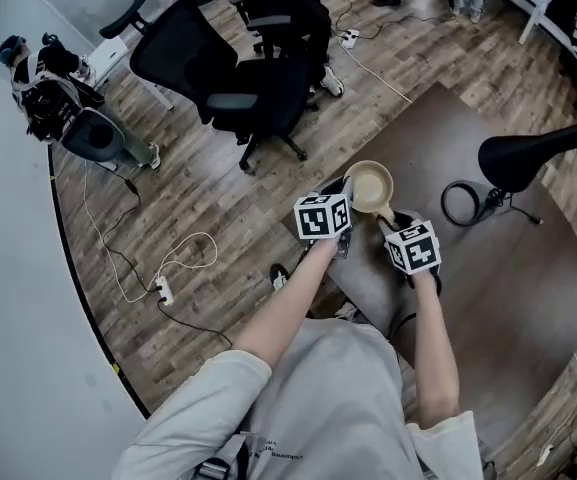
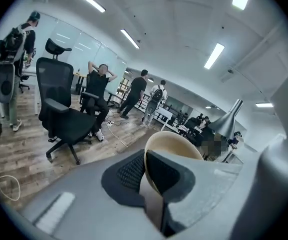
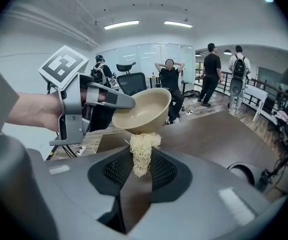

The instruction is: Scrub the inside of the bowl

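My left gripper (image 1: 347, 194) holds a tan bowl (image 1: 370, 187) up in the air over the near edge of a brown table (image 1: 508, 278). In the left gripper view the bowl's rim (image 2: 176, 143) is clamped edge-on between the left gripper's (image 2: 144, 173) jaws. My right gripper (image 3: 140, 168) is shut on a pale, stringy scrubber (image 3: 143, 151). The scrubber's top sits right under the bowl's (image 3: 144, 109) outer base, not inside it. The left gripper (image 3: 109, 100) grips the bowl's rim from the left. From the head view the right gripper (image 1: 388, 220) is just below and to the right of the bowl.
A black desk lamp (image 1: 533, 151) and a coiled cable (image 1: 465, 204) stand on the table to the right. Black office chairs (image 1: 238, 78) are on the wooden floor behind. A power strip with a white cord (image 1: 165, 290) lies on the floor at left. People stand far off.
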The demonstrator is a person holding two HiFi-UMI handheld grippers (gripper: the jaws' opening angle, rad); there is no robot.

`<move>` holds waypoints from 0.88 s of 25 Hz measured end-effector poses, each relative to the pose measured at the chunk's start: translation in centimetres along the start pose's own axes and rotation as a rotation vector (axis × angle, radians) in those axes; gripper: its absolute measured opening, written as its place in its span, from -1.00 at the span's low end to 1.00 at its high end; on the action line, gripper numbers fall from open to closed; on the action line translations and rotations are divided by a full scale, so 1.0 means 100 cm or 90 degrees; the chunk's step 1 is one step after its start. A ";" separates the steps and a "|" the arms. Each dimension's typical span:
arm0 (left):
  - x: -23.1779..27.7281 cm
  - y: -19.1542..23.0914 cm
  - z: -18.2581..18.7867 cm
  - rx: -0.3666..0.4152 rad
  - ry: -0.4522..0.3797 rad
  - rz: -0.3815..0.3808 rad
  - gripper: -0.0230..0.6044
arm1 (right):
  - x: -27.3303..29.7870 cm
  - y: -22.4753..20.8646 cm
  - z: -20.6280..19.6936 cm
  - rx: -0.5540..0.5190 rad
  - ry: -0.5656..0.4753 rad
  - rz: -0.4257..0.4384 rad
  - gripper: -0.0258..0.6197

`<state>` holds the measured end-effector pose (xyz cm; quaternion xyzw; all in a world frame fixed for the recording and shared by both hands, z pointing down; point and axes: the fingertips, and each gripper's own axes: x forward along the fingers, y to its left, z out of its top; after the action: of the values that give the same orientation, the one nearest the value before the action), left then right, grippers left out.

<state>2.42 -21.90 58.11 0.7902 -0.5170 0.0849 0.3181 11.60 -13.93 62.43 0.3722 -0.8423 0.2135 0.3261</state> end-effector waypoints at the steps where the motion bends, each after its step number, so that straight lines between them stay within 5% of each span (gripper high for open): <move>1: 0.001 -0.003 -0.001 -0.003 0.000 -0.004 -0.88 | 0.000 0.004 -0.003 0.001 0.004 0.007 -0.56; 14: 0.012 -0.042 -0.033 -0.054 0.046 -0.089 -0.88 | 0.015 0.045 -0.009 0.047 -0.071 0.038 -0.56; 22: 0.009 -0.040 -0.024 -0.009 0.044 -0.088 -0.88 | -0.004 0.014 -0.026 0.068 -0.065 -0.001 -0.56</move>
<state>6.74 -20.11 58.74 0.8182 -0.4508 0.0865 0.3463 11.72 -11.25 63.78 0.4000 -0.8451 0.2386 0.2626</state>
